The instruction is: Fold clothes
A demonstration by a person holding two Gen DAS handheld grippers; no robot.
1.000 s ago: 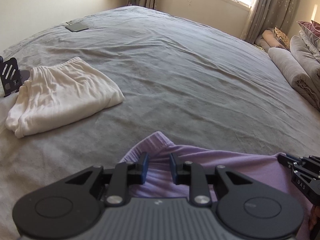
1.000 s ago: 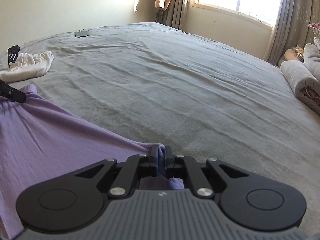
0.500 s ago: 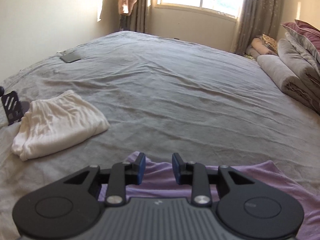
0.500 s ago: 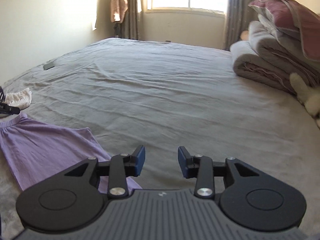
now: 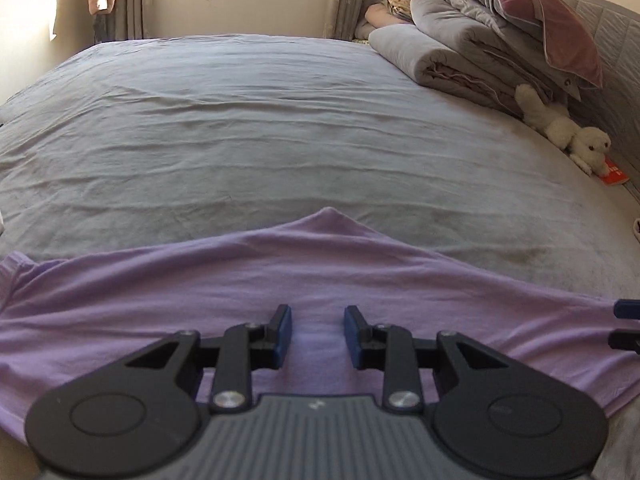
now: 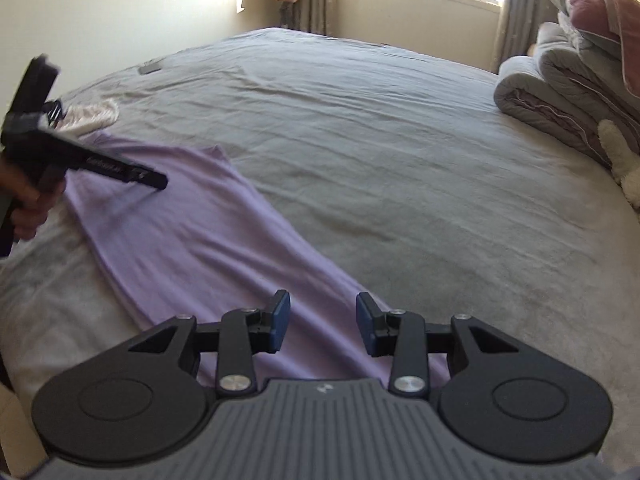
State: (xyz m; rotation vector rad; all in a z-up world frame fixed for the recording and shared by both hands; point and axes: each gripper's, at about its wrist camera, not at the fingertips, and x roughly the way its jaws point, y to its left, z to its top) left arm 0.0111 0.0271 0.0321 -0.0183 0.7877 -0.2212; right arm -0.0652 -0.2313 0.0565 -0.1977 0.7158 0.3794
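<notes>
Two hand-held tools above a lilac garment on a grey bed.

Hidden or unclear: the near edge of the lilac garment (image 5: pixel 304 280) is covered by the body of each tool in its own view, so its full outline cannot be traced. In the left view the right tool shows only as two dark tips cut off at the right border. In the right view the left tool (image 6: pixel 158 181) is motion-blurred; its fingers overlap, so their gap cannot be read there. The hand (image 6: pixel 28 204) holding it is cut off at the left edge. A pale folded garment (image 6: pixel 92 114) behind that tool is blurred and partly hidden. A white soft toy (image 5: pixel 568 132) lies beside the stacked bedding (image 5: pixel 472 52) at the headboard side; a red item under it is too small to identify.

Tools: the left tool (image 5: pixel 317 334) is released, its blue pads apart with nothing pinched between them. The right tool (image 6: pixel 323 322) is likewise released; its jaws have just been opening and nothing sits between them.

Garment: it lies spread flat on the bed (image 5: pixel 280 120), near the edge closest to the onlooker, as a long band. The left tool hovers over its middle, fabric visible below and beyond the pads. The right tool hangs over one end of the band, which runs away from it toward the left tool.
</notes>
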